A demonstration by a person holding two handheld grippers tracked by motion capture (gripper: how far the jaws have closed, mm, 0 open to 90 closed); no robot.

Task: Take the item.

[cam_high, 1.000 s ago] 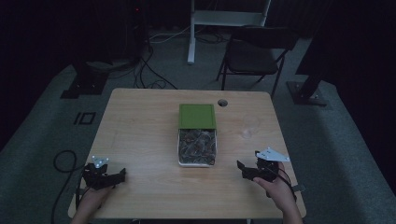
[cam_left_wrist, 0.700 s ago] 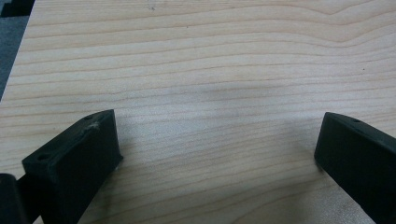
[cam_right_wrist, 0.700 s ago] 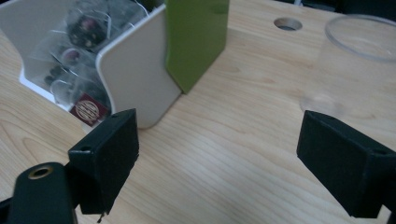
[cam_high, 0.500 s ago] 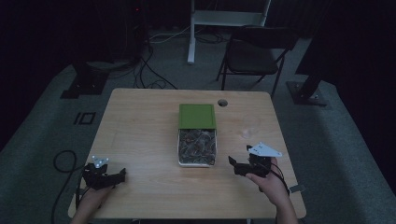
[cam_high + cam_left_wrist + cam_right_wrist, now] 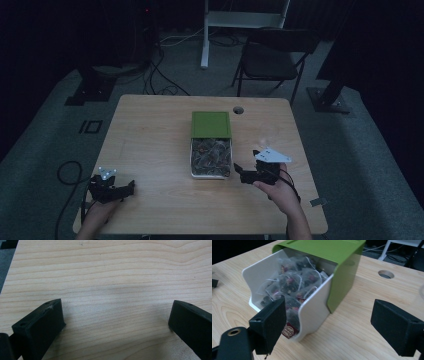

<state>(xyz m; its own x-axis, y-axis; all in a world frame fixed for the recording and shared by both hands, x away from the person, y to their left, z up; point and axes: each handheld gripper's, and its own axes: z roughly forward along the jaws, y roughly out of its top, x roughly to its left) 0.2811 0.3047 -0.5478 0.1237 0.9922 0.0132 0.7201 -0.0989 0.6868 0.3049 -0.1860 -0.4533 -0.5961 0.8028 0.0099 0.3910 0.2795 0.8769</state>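
A green-sleeved box (image 5: 210, 124) stands mid-table with its white drawer (image 5: 211, 159) pulled out toward me, full of clear tea bags (image 5: 292, 282). My right gripper (image 5: 246, 170) hovers open just right of the drawer's front corner; in the right gripper view its jaws frame the drawer's white side wall (image 5: 314, 310) and the green sleeve (image 5: 343, 270). My left gripper (image 5: 131, 186) rests open near the table's front left corner, its jaws over bare wood (image 5: 112, 290) with nothing between them.
The wooden table (image 5: 150, 130) has a round cable hole (image 5: 238, 109) behind the box. A black folding chair (image 5: 272, 55) and a white desk leg (image 5: 205, 35) stand beyond the far edge. Cables lie on the floor at the left.
My right gripper has moved left and forward, from the table's right edge up to the drawer's front right corner. The left gripper has stayed put.
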